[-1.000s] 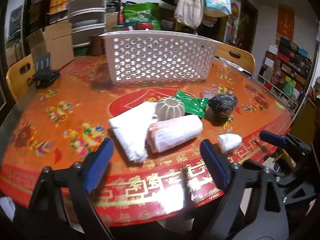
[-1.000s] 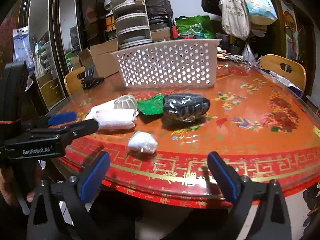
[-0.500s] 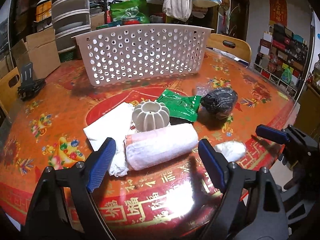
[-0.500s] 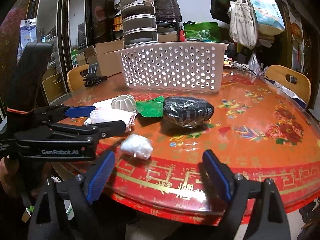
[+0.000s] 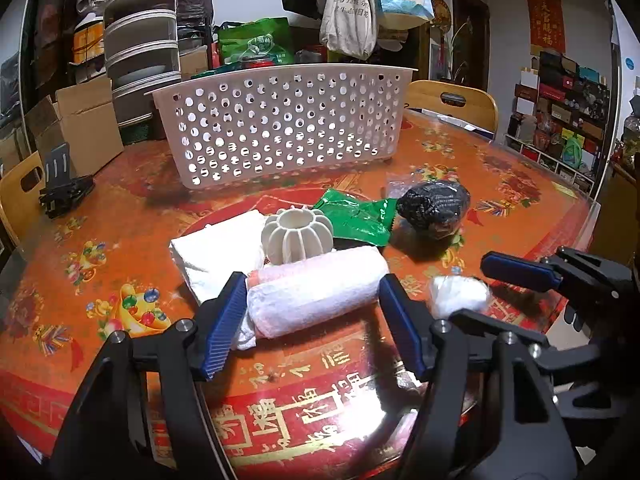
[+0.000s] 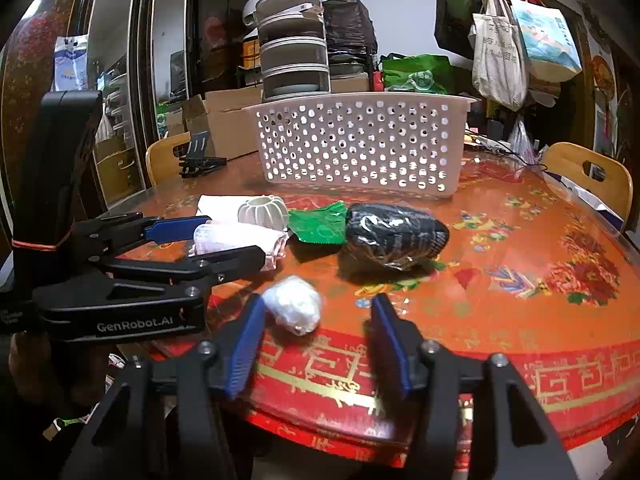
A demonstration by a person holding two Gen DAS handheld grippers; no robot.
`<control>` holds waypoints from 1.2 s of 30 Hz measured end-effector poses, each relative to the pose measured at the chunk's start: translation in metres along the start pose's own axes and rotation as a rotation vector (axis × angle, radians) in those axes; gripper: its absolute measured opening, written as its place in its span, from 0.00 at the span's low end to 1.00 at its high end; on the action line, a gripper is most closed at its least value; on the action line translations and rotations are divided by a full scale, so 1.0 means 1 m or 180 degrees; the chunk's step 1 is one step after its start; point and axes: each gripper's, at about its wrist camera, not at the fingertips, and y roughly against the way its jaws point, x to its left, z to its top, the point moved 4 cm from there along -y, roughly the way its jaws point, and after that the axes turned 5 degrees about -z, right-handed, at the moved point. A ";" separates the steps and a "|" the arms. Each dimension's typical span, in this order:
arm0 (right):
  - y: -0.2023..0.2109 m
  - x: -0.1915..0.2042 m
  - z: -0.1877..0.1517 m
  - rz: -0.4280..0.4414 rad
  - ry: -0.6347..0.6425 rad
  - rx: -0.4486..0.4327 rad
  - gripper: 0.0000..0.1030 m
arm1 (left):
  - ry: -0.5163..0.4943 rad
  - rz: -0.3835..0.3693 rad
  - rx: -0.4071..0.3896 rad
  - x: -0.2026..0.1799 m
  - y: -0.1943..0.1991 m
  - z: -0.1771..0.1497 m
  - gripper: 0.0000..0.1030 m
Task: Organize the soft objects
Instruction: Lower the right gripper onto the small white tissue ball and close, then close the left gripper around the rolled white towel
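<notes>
A: What are the left tongs (image 5: 312, 320) doing at the near edge of the tabletop (image 5: 120, 208)?
B: Closing around the rolled pink-and-white towel (image 5: 316, 288); the blue pads sit at its two ends, though I cannot tell whether they press yet.

A: And the right tongs (image 6: 316, 340)?
B: Also closing, with the small white wrapped ball (image 6: 294, 308) between the pads, just beside the left one and clear of the right one.

A: What lies behind the roll?
B: A folded white cloth (image 5: 216, 252) and a ribbed white ring (image 5: 296, 234), touching it. Then a green packet (image 5: 356, 220) and a dark bundle in clear wrap (image 5: 434, 204), toward the middle.

A: And farthest?
B: The white perforated basket (image 5: 288, 128), upright toward the far edge, apart from the rest.
</notes>
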 end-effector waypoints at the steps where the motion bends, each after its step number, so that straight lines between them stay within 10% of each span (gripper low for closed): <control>1: -0.001 0.000 0.000 -0.0006 0.0017 0.0000 0.46 | -0.0002 -0.0007 -0.0003 0.000 0.000 0.000 0.63; 7: -0.002 0.001 0.000 -0.0003 0.0095 -0.0022 0.29 | 0.0019 -0.0032 -0.0026 0.001 0.005 -0.001 0.61; 10: -0.002 0.001 0.001 0.0020 0.0086 -0.0016 0.28 | 0.0065 -0.0096 -0.0062 0.005 0.012 0.001 0.28; 36: -0.004 0.000 0.002 -0.0011 0.0037 0.0052 0.28 | 0.0001 -0.0254 -0.0193 -0.008 0.037 -0.001 0.01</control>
